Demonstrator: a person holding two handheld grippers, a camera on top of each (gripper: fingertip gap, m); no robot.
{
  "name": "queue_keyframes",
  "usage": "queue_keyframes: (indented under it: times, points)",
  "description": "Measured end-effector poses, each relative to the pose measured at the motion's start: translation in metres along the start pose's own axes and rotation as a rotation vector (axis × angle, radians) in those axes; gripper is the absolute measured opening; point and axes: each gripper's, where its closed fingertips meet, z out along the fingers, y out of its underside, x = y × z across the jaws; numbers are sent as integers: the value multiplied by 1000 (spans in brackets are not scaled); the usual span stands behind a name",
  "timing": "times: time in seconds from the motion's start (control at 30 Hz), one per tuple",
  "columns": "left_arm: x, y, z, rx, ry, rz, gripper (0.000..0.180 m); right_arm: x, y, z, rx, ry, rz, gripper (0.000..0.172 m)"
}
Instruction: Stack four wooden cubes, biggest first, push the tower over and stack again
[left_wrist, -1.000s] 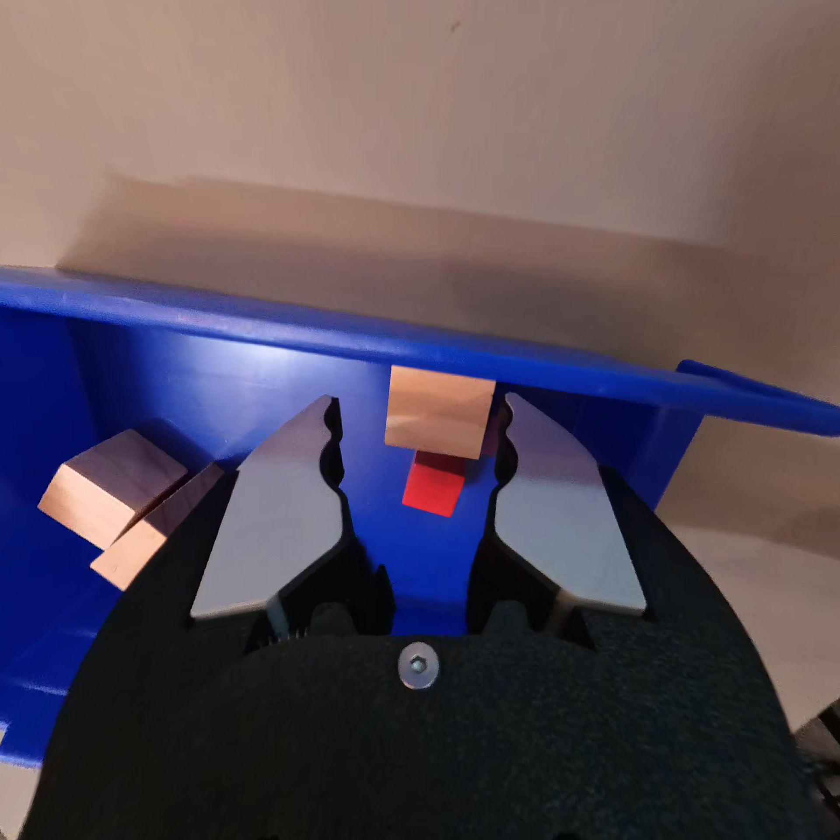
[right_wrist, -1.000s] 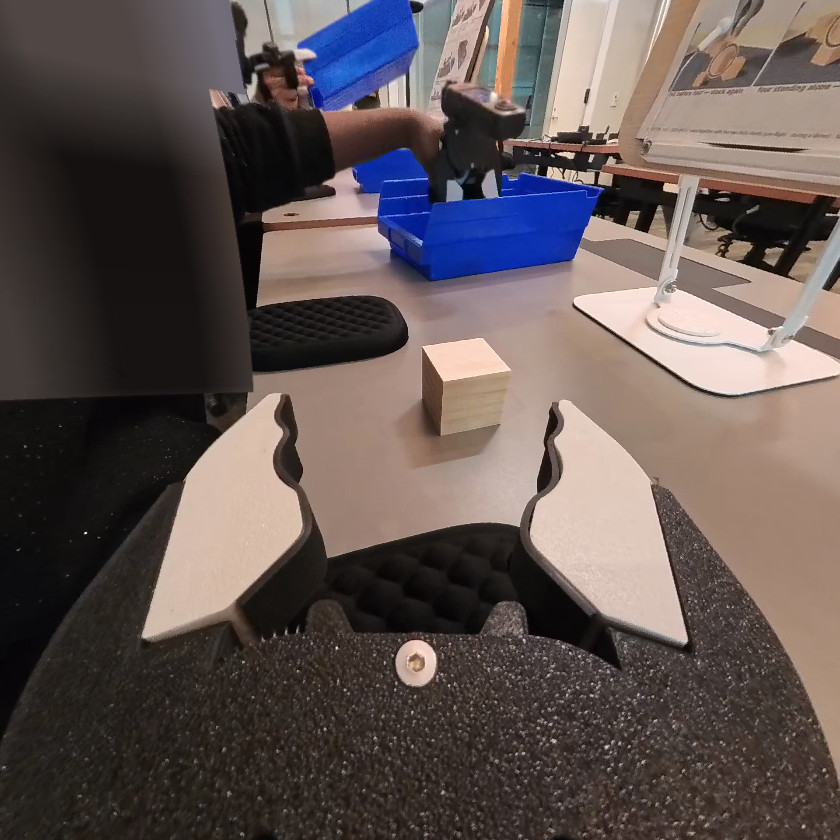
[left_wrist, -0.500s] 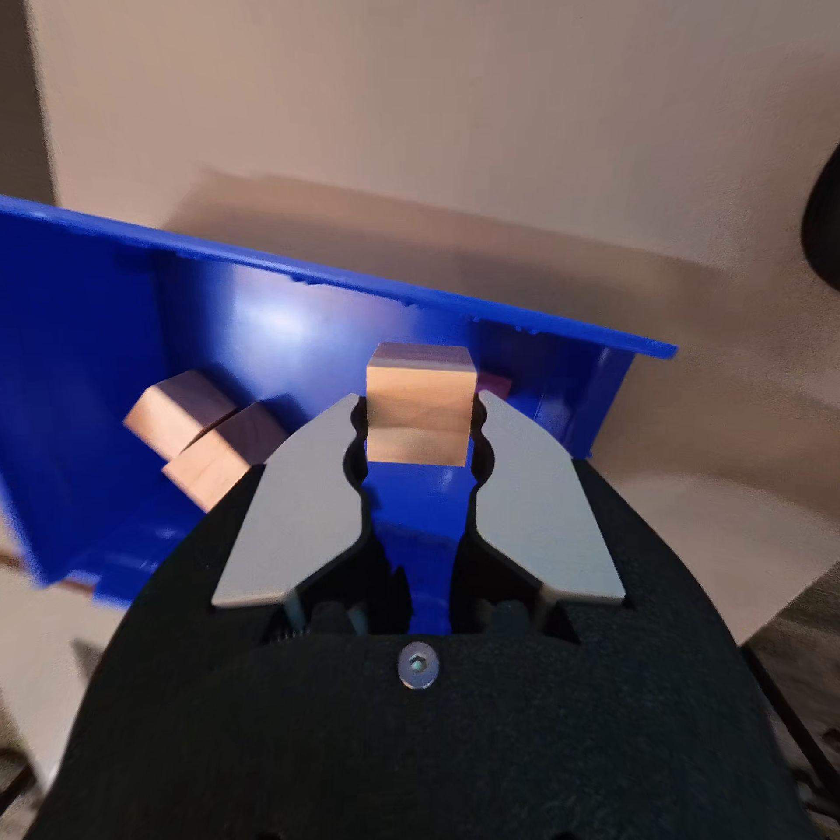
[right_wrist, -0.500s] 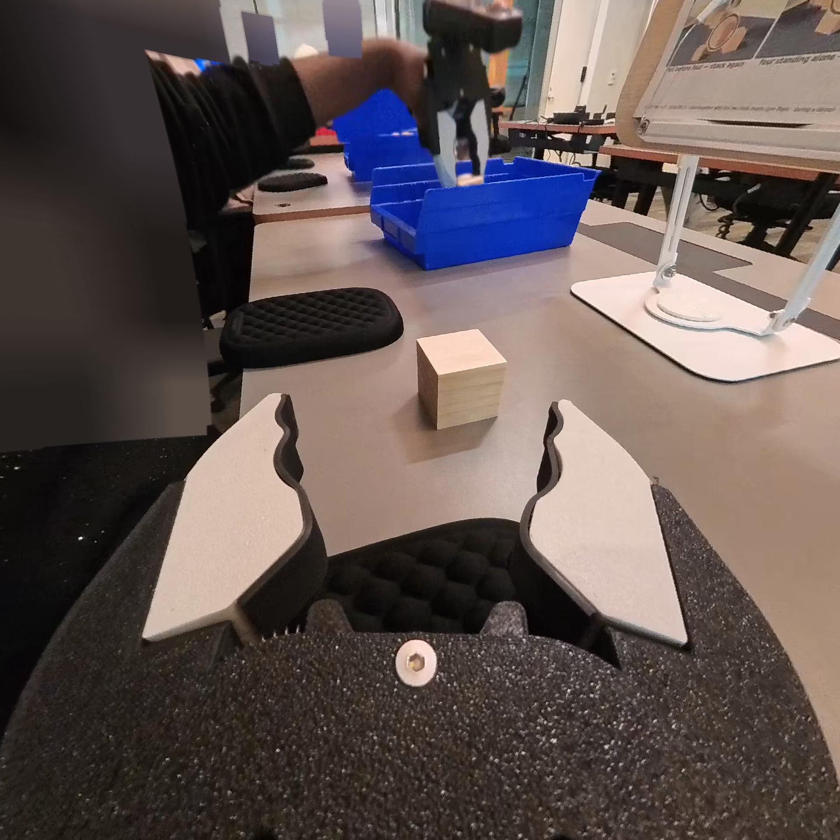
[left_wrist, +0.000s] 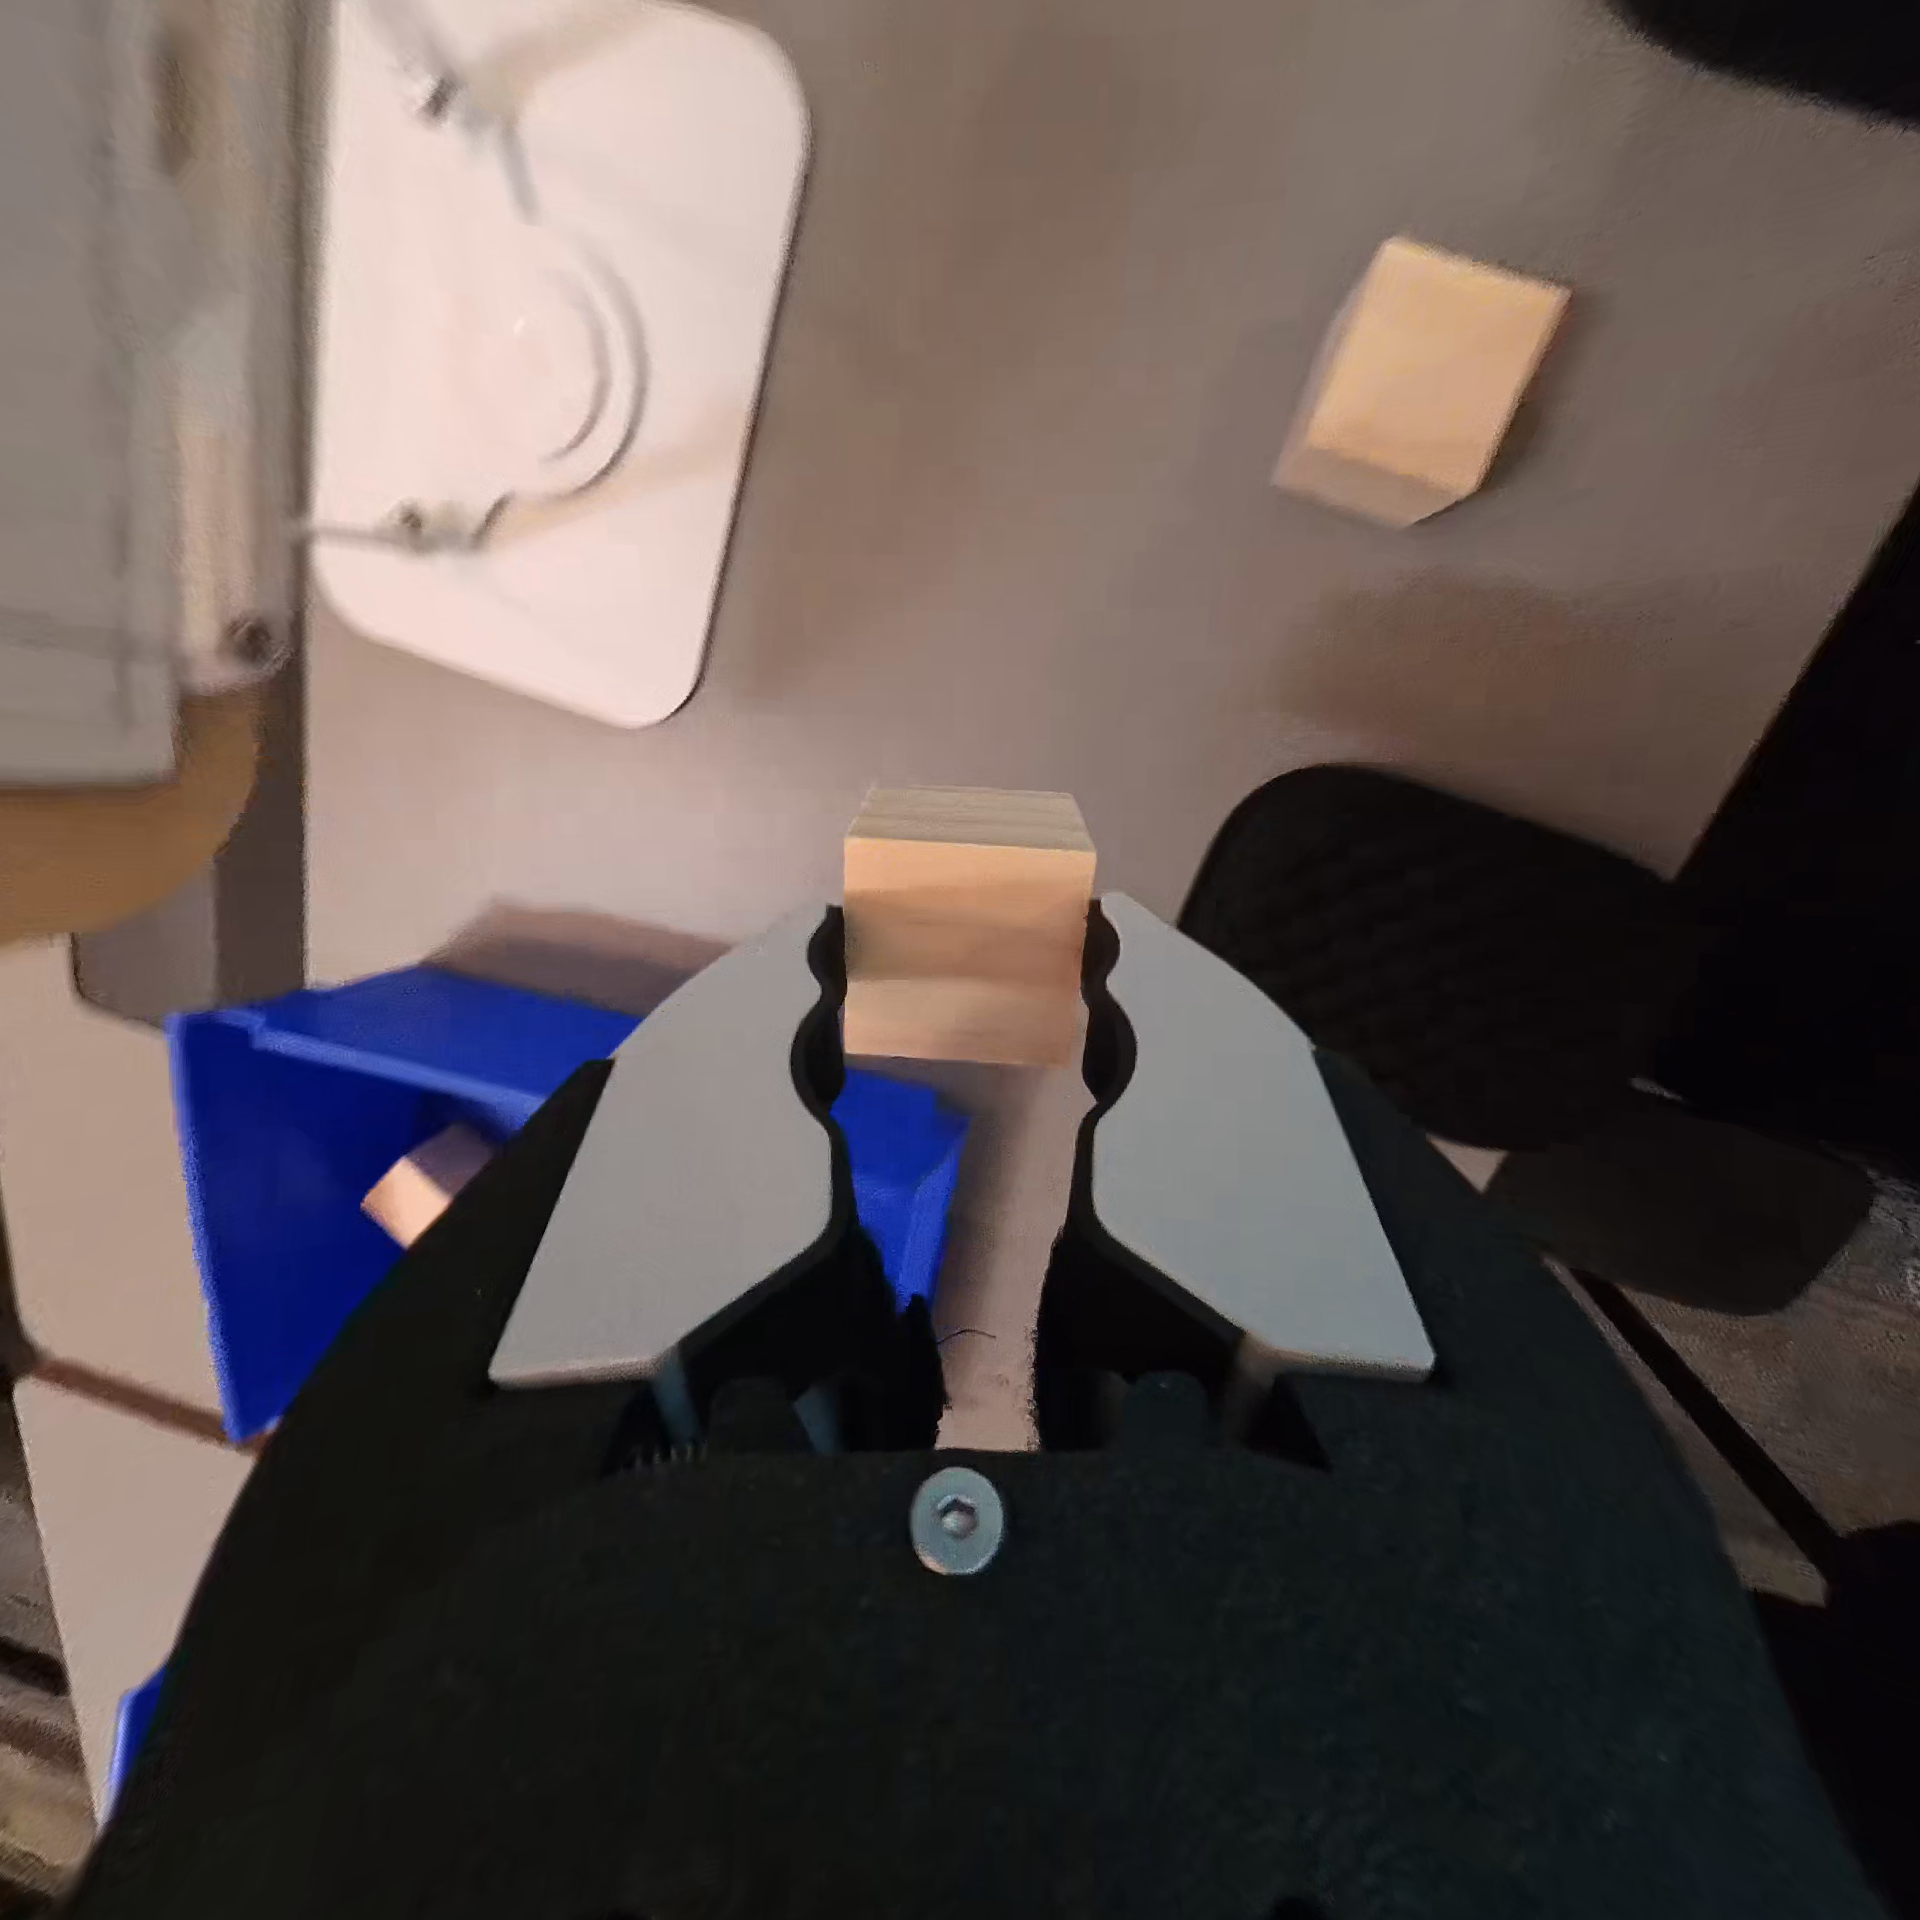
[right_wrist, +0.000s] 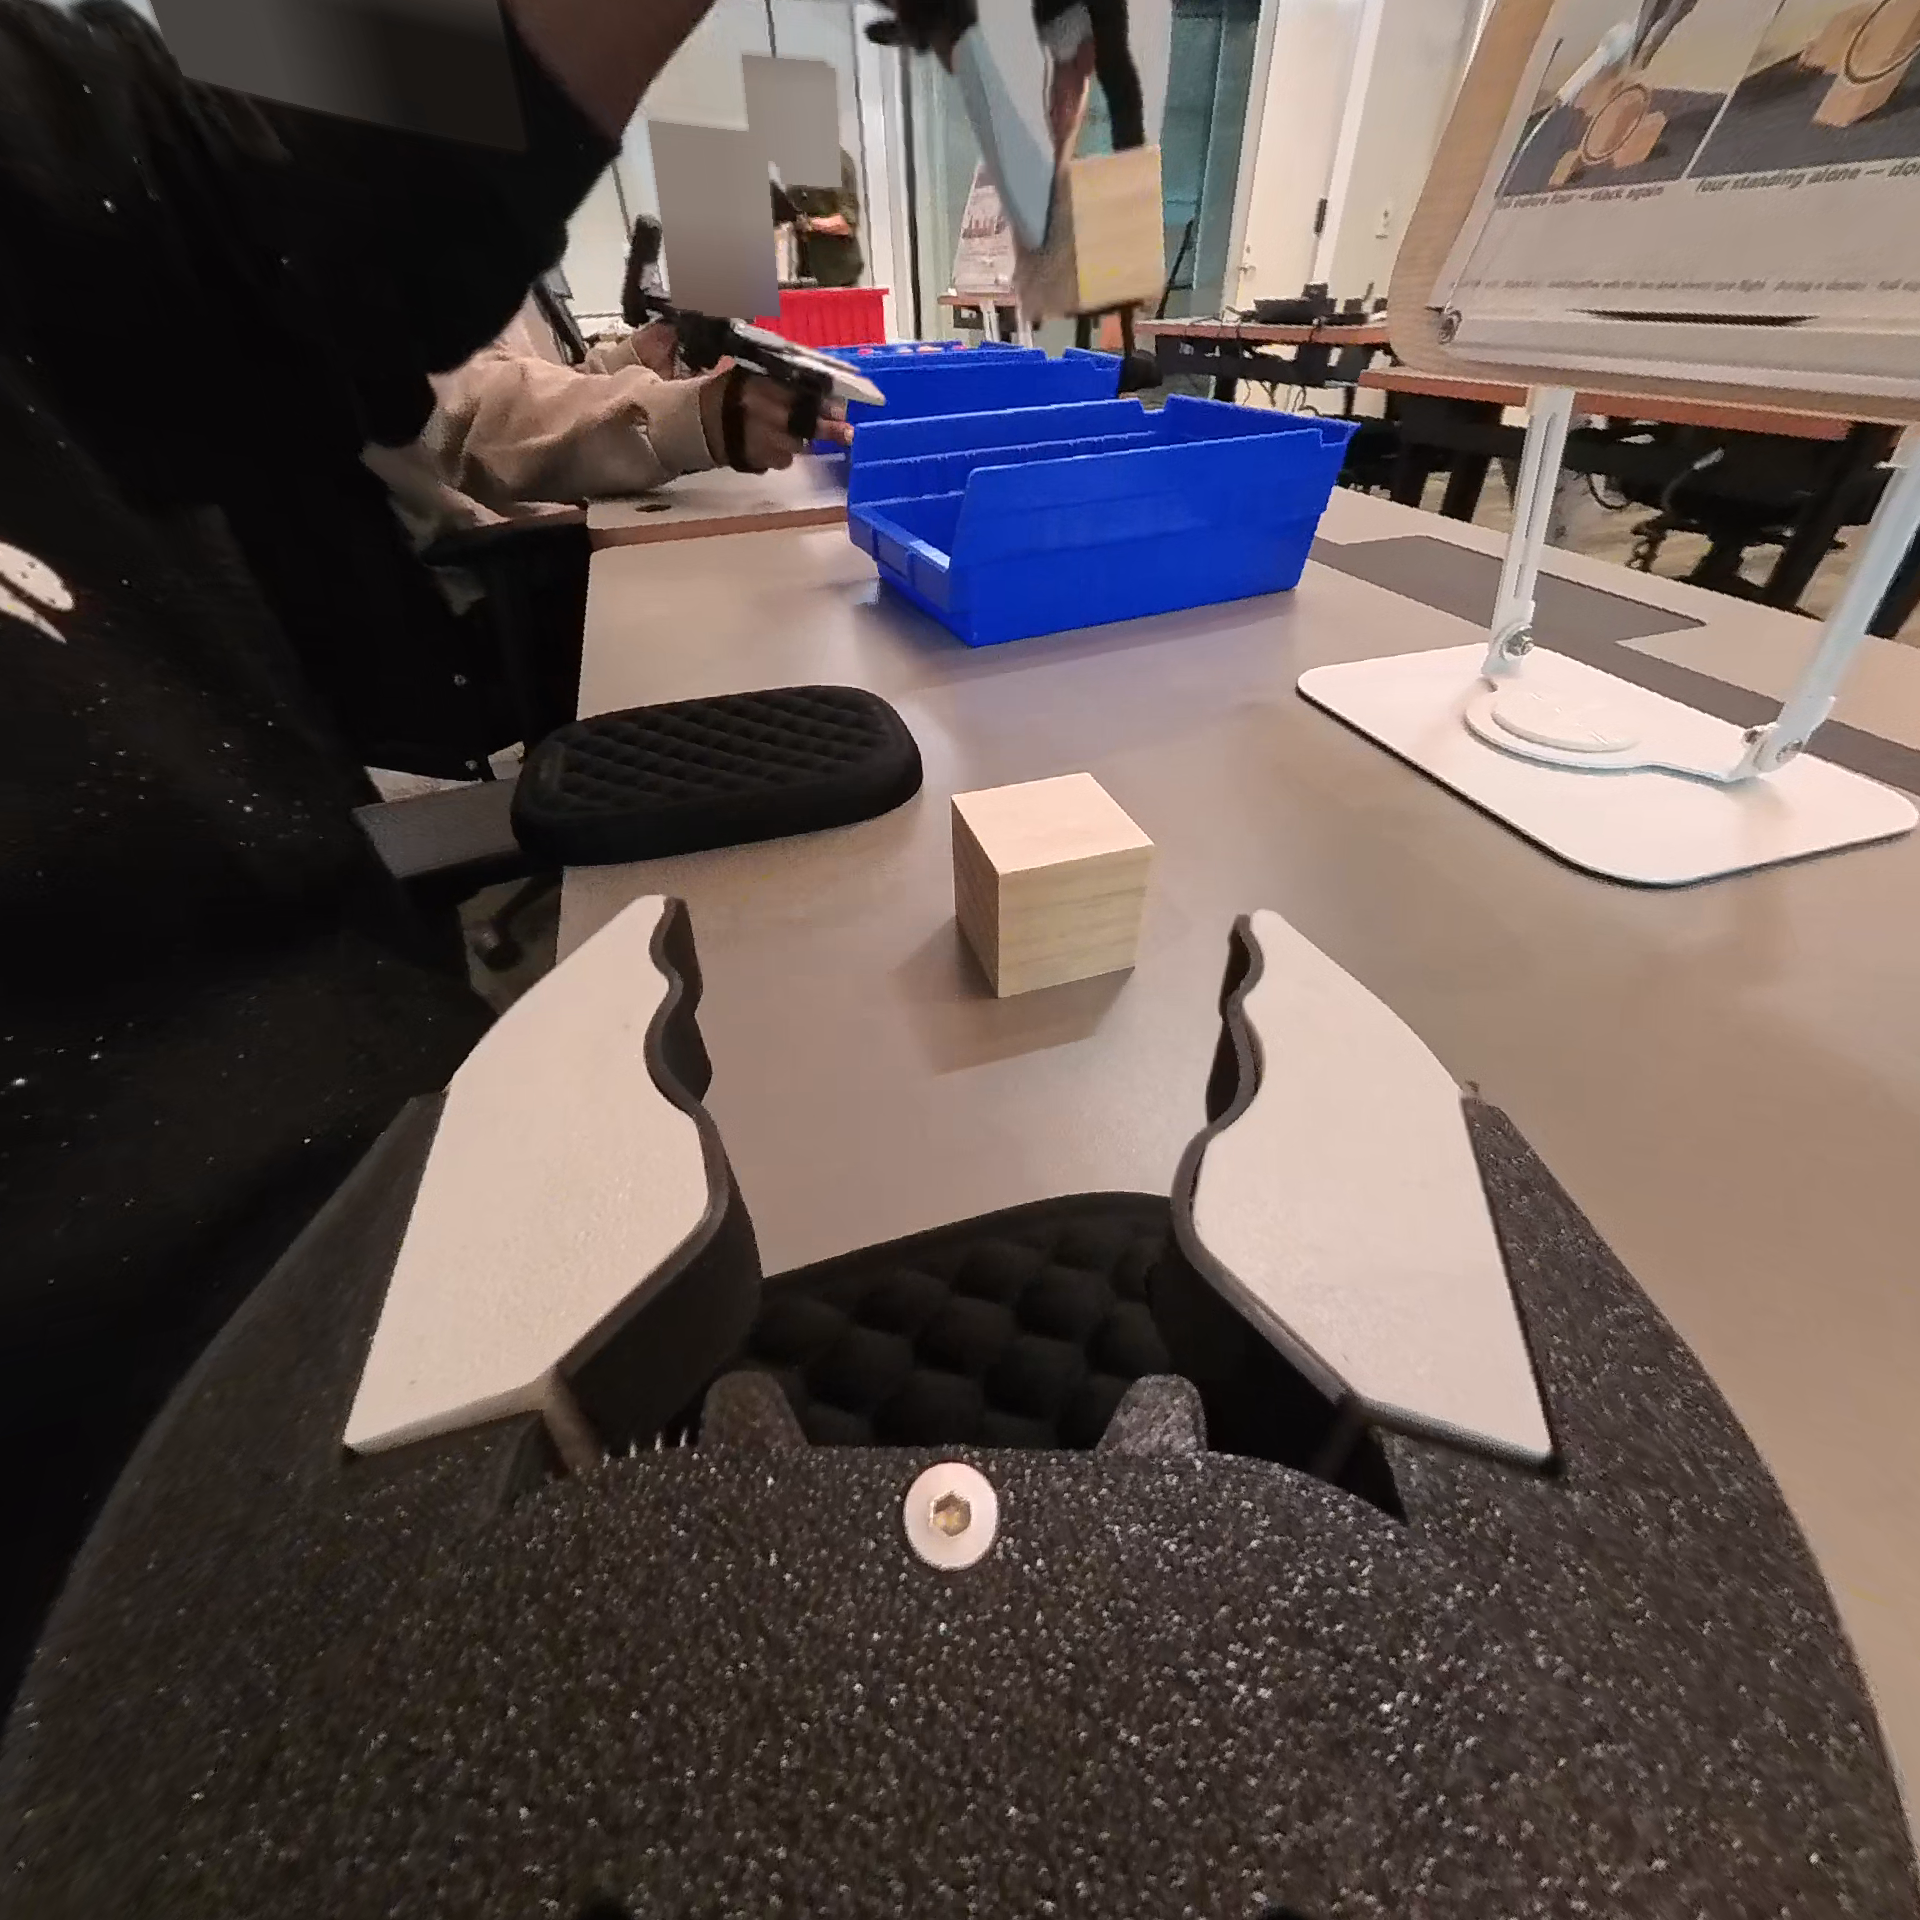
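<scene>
Gripping a wooden cube, the left gripper hangs above the table; the right gripper gapes wide and bare.

Left pads press both cube sides. Below at 8 o'clock sits a blue bin with another block inside, a white stand base at 11, a second cube at 1 (lying on the table). Ahead of the right gripper at 12 stands that cube, apart from both fingers; armrest at 11, bin farther.
</scene>
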Motion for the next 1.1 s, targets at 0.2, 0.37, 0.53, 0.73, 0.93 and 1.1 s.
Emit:
queue_keyframes:
  times: [0.2,0.37,0.53,0.73,0.93,1.1]
  points:
    - [79,-56,61,-63,127,127,44,-2,-2,-2,17,-11,-4,94]
    - [111,-85,87,-57,143,157,44,-2,-4,-3,35,-13,-7,92]
    - [125,-98,100,-36,155,153,44,-4,0,0,3,-13,-26,92]
    - [131,-93,117,-117,167,174,44,-6,0,0,-5,-15,-43,91]
    - [127,-94,125,-133,175,166,44,-6,0,0,-2,-14,-46,91]
    - [125,-92,130,-148,184,167,44,-7,0,0,-5,-17,-50,91]
